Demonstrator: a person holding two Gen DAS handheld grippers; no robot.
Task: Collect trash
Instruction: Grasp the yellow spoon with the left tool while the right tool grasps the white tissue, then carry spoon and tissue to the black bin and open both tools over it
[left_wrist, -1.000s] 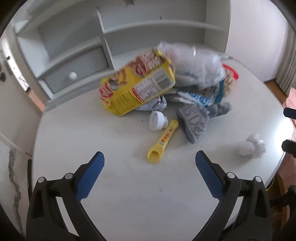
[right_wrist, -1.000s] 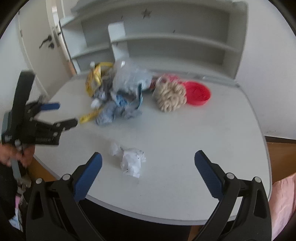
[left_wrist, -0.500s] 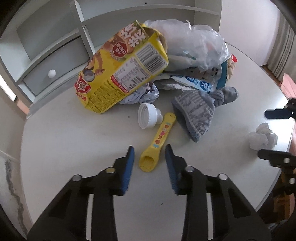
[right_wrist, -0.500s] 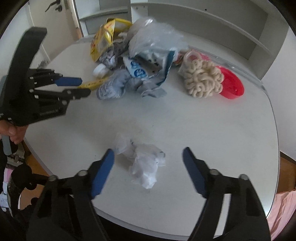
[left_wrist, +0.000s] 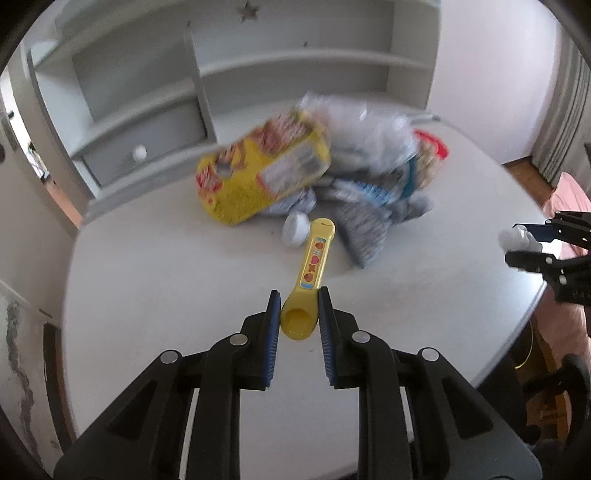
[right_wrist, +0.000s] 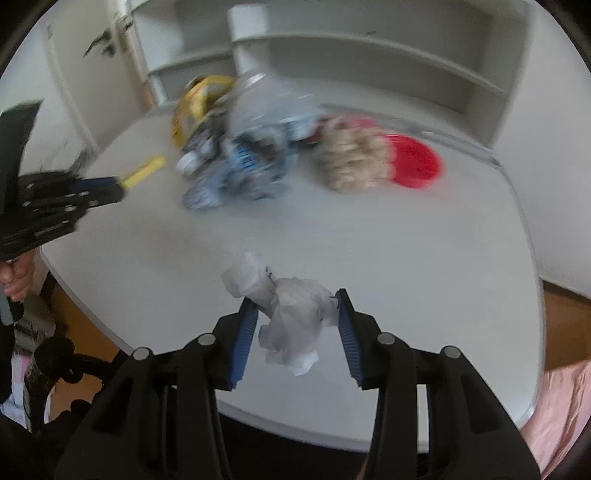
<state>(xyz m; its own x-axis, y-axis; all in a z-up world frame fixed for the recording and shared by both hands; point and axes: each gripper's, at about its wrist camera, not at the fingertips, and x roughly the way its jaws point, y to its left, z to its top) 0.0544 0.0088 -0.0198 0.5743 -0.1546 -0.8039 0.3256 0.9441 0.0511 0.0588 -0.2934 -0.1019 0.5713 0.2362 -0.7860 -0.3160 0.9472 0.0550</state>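
Left gripper (left_wrist: 298, 299): jaws closing, both pads against the bowl end of the yellow scoop (left_wrist: 310, 273); its handle runs out ahead of the jaws toward the white cap (left_wrist: 295, 229) and the trash pile (left_wrist: 314, 173).

Right gripper (right_wrist: 295, 306): jaws closing on the crumpled white paper (right_wrist: 291, 314), which fills the gap and spills ahead-left of the left pad, over the table (right_wrist: 406, 266).

Yellow scoop (left_wrist: 309, 288) lifted (bowl-end gripped); crumpled white tissue (right_wrist: 291, 314) pinched.

Trash pile (right_wrist: 240, 147) motion-blurred
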